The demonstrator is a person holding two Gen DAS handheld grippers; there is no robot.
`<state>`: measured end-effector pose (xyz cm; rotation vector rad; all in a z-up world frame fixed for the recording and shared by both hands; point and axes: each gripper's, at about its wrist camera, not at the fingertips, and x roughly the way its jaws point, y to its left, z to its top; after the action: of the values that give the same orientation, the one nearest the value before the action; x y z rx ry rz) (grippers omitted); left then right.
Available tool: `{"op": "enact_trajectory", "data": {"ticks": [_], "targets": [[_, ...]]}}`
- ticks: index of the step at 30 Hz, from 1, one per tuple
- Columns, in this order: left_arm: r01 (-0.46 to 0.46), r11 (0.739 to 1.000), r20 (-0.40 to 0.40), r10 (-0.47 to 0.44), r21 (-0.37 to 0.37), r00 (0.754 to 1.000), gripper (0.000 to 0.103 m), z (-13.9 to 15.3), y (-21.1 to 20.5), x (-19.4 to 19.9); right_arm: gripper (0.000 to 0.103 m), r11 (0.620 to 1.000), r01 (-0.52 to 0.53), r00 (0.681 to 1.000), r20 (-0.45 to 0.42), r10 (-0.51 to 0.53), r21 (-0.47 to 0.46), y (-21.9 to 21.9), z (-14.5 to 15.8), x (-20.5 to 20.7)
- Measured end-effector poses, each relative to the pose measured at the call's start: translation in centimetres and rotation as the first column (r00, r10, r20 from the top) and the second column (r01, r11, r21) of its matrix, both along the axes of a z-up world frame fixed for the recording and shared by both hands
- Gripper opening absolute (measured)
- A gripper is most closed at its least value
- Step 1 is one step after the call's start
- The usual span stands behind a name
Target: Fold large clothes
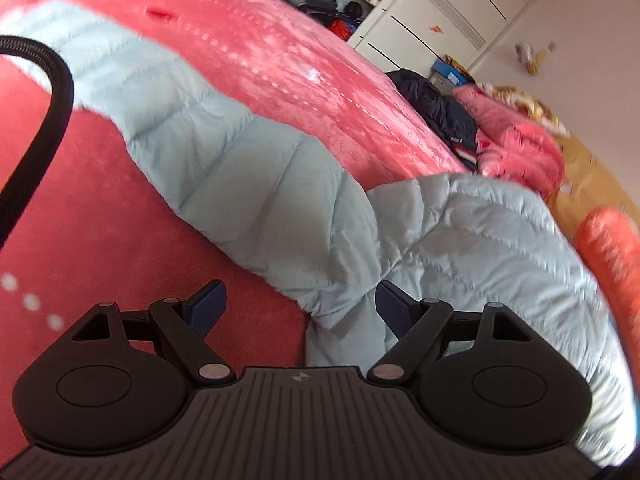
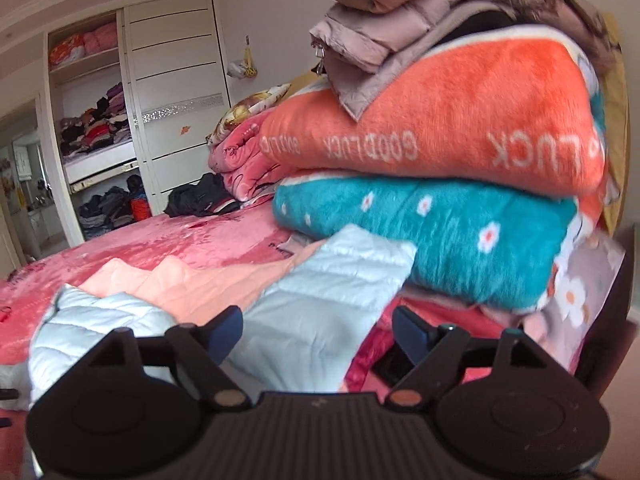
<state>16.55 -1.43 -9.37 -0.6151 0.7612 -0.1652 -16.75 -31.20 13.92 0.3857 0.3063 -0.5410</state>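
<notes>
Your light blue puffy jacket [image 1: 280, 184] lay spread on the pink bed [image 1: 100, 220]. In the left view, one long sleeve ran from the upper left of the frame down to the lower middle. Its cuff end sat right between the fingers of your left tool [image 1: 298, 304]. That tool was spread wide and pinched nothing, though the right finger looked very close to the cloth.

In the right view, the jacket filled the lower middle of the frame, with its peach lining [image 2: 192, 284] showing. Your right tool [image 2: 318, 328] was spread wide too, and held nothing. A blue flap of the jacket lay just ahead of it, pointing toward the stack of folded blankets [image 2: 440, 184] in the upper right.

I think your left tool was nearer to a grab, since the sleeve end was already in its gap. The sleeve's long line ran away from you, up and left.
</notes>
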Motion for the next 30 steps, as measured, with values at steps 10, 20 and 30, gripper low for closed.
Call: {"op": "enact_trajectory", "data": {"ticks": [10,20,30], "targets": [[-0.042,0.996,-0.013,0.041,-0.082,0.999,0.097,-1.0,0.2,3.0,0.083,0.937,-0.308,0.95,-0.003,0.313,0.167,3.1,-1.8,1.5],[0.031,0.997,-0.008,-0.032,-0.076,0.999,0.039,-0.6,-2.5,4.3,0.083,0.799,-0.573,0.81,-0.021,0.586,0.18,7.4,-1.5,4.4],[-0.093,0.996,-0.019,0.093,0.013,0.995,0.007,0.2,-0.4,3.7,0.074,0.732,-0.656,0.721,-0.135,0.68,0.184,11.4,-3.2,10.1]]}}
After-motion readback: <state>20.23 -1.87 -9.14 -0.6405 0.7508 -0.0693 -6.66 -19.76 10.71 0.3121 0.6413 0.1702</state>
